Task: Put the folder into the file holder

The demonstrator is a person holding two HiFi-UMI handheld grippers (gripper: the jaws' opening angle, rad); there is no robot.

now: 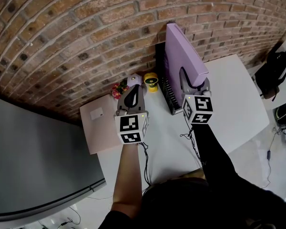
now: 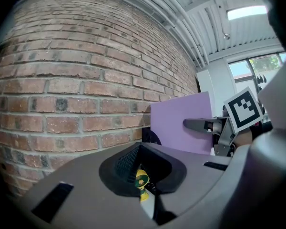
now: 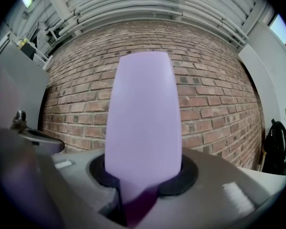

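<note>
Folder upright on edge, long axis running toward brick wall, over black file holder | right gripper clamped on its near edge | left gripper jaws together, empty | count: one folder, one file holder, two grippers

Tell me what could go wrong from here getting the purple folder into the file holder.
The folder stands tall in the right tongs, gripped at one edge only, so it may tilt or swing. Its bottom edge could catch on the dividers of the black file holder. Nothing braces the holder, so it may slide.
</note>
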